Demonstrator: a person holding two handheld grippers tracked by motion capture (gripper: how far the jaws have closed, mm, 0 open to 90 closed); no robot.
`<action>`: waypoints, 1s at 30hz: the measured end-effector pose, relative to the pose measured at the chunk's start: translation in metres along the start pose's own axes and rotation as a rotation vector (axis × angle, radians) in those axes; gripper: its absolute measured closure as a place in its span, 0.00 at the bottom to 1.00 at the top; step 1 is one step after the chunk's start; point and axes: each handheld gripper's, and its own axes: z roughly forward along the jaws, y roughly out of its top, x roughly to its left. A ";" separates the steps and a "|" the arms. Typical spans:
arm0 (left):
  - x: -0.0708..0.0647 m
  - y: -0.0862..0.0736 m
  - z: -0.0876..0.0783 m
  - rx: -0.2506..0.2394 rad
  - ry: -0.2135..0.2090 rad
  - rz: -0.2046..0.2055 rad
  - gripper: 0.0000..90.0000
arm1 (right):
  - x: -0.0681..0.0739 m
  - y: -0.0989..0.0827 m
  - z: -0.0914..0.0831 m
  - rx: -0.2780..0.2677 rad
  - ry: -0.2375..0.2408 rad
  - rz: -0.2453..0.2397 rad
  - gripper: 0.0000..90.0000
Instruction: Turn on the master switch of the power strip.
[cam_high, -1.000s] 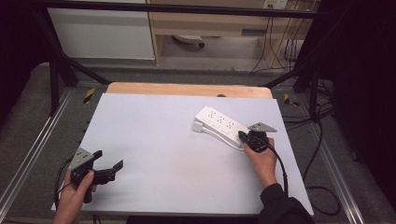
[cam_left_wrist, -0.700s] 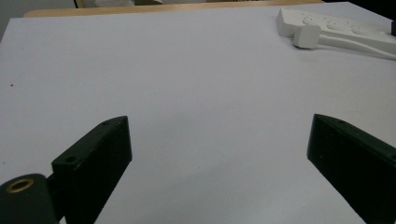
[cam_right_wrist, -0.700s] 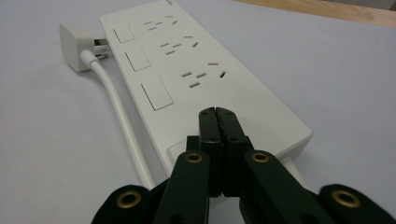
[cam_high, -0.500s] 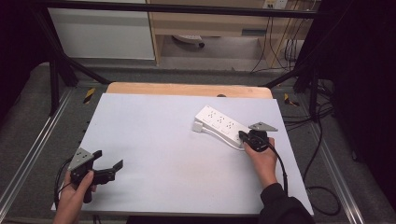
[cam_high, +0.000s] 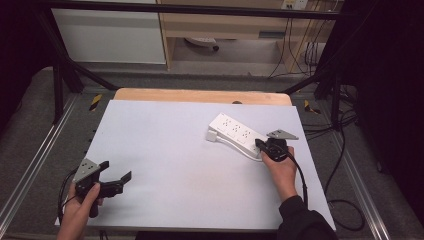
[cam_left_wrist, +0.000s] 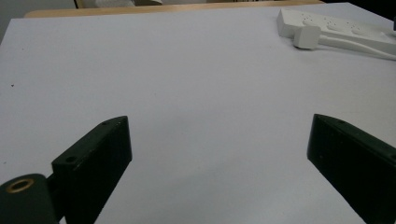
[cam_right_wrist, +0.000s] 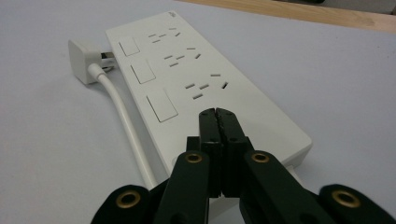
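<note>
A person held two grippers over a pale grey table (cam_high: 175, 150), the right one at a white power strip (cam_high: 235, 134).

The power strip lay flat toward the table's far right, its own white cable (cam_right_wrist: 126, 126) running along one side to a plug (cam_right_wrist: 85, 59) resting beside its far end. The right gripper (cam_right_wrist: 217, 114) was at the strip's near end, its black jaws pressed fully together with nothing between them, tips over the strip's top face near a socket; whether they touched it could not be told. The left gripper (cam_high: 117, 181), held in the left hand (cam_high: 80, 207) at the table's near left corner, was well apart from the strip, jaws spread wide and empty above bare table.
</note>
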 end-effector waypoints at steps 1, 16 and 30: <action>0.000 0.000 0.000 0.000 0.000 0.000 0.07 | 0.000 0.000 0.000 0.000 0.000 0.000 1.00; 0.000 0.000 -0.001 -0.001 0.001 -0.002 0.07 | 0.005 0.008 -0.002 -0.011 0.011 -0.013 1.00; 0.000 0.000 -0.001 -0.003 0.008 0.004 0.07 | 0.005 0.011 -0.009 -0.022 0.046 0.017 0.99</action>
